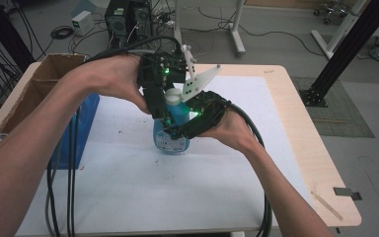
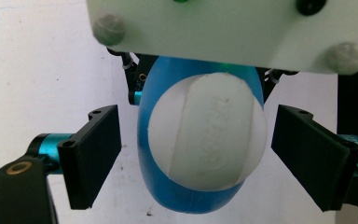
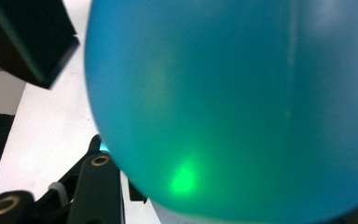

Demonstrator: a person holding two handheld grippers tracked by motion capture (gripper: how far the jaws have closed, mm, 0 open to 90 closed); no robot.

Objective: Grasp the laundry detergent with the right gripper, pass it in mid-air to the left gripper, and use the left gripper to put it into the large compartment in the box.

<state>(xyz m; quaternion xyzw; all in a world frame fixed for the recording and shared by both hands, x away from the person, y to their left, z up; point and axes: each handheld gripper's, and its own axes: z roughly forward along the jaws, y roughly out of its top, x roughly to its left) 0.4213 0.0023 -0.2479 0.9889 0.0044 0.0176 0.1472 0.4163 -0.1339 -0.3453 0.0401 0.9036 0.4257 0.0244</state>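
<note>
A blue bottle with a white cap stands upright near the middle of the white mat. My left gripper comes down from above. In the left gripper view it is open, its two black jaws either side of the cap with a gap on each side. My right gripper reaches in from the right and is shut on the bottle's body, which sits very close to its camera. A green light glows on the blue plastic.
A brown cardboard box stands at the table's left edge with a blue bag beside it. Black cables trail down the left of the mat. The wooden table edge runs along the right.
</note>
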